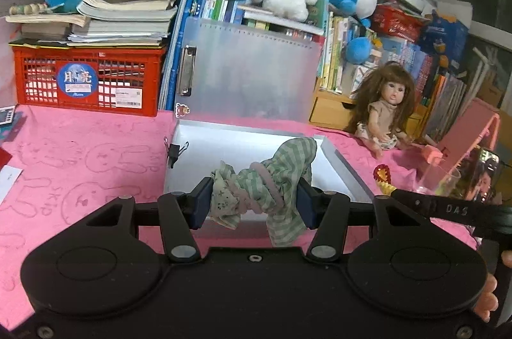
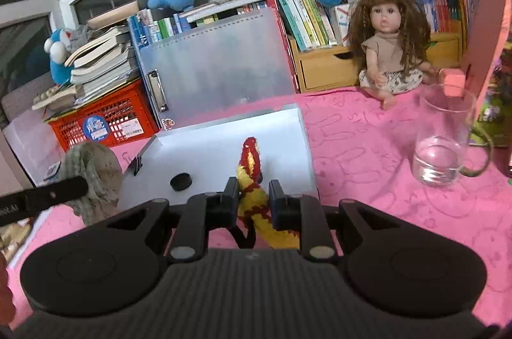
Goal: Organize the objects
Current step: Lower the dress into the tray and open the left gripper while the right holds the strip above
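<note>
Under right gripper (image 2: pixel 253 200), crocheted toy's (image 2: pixel 252 195) tail seems hidden.

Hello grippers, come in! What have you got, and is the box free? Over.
Left gripper shut on green checked cloth. Right gripper shut on red-yellow knitted toy. Open white box ahead; black binder clip on its rim, black disc inside.

The pink worktop (image 2: pixel 368 153) lies open between the white box (image 2: pixel 297 131) and the glass mug (image 2: pixel 444 143) at its right edge, while its back edge is walled by the red crate (image 1: pixel 89 79), upright clipboard (image 1: pixel 249 73) and doll (image 2: pixel 390 47).
</note>
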Tool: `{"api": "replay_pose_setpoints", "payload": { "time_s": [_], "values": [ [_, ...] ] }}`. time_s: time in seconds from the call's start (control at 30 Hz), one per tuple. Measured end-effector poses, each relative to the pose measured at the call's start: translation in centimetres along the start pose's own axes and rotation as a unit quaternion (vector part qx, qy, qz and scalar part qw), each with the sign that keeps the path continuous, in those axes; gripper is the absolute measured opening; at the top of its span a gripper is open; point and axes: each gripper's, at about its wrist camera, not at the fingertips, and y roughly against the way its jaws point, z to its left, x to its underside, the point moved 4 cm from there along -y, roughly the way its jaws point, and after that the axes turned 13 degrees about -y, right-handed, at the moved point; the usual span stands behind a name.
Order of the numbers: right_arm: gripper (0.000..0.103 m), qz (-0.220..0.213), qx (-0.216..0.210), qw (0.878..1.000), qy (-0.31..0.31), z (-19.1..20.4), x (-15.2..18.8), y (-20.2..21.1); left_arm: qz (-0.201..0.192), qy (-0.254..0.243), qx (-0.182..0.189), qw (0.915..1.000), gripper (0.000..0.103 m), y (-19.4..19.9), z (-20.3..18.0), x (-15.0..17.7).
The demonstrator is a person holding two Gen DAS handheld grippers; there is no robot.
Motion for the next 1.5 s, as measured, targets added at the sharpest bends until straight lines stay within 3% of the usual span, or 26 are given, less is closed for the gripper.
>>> {"api": "replay_pose_setpoints", "payload": {
  "time_s": [0.37, 0.6, 0.73, 1.03, 1.5],
  "values": [
    [0.023, 0.029, -0.001, 0.998, -0.057, -1.1, -2.9, -4.9, 0.037, 0.003, -0.033, 0.9988, 0.052, -7.4, 1.3, -1.8],
    [0.023, 0.052, 0.01, 0.996, -0.077, -1.6, -3.2, -8.5, 0.065, -0.005, -0.058, 0.9962, 0.052, -10.7, 1.7, -1.0],
    [0.023, 0.058, 0.015, 0.995, -0.085, -1.9, -3.2, -10.1, 0.081, 0.016, -0.056, 0.995, 0.052, -12.5, 1.8, -0.3],
    [0.023, 0.068, 0.037, 0.993, -0.084, -2.3, -2.6, -12.8, 0.099, 0.016, -0.059, 0.9931, 0.052, -14.6, 1.3, 0.2],
    [0.023, 0.084, 0.03, 0.993, -0.083, -0.8, -2.1, -15.3, 0.12, 0.01, -0.063, 0.9908, 0.052, -16.7, 1.0, -0.5]
  ]
}}
